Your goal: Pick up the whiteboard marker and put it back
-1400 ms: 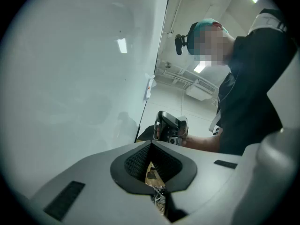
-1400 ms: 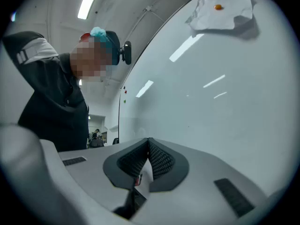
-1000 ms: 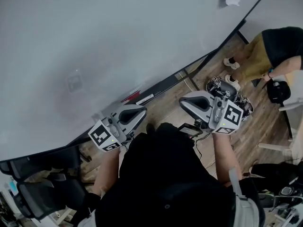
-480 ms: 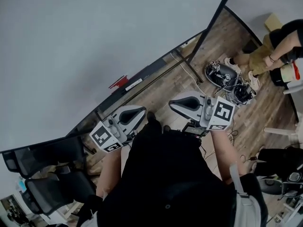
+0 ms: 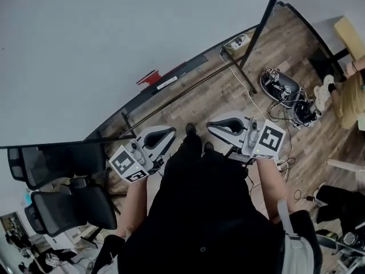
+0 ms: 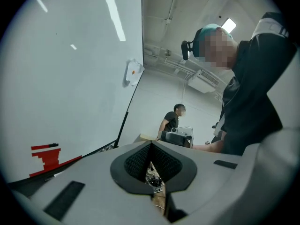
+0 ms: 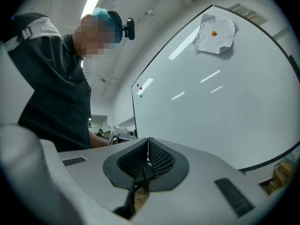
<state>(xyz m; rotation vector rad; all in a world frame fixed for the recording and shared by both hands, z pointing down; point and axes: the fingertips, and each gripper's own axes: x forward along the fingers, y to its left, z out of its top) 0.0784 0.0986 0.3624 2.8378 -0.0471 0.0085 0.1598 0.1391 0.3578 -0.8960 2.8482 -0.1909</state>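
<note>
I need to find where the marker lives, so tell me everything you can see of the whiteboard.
The whiteboard is a large, glossy white panel in a thin dark frame, reflecting ceiling lights. It stands upright on a dark stand on the wood-look floor. A crumpled white sheet is held near a top corner by an orange magnet. A red item sits on its lower ledge.

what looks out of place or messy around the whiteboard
A tangle of cables and gear lies loose on the wooden floor right of the whiteboard, and a crumpled sheet hangs pinned near its top corner. Nothing looks spilled or broken.
</note>
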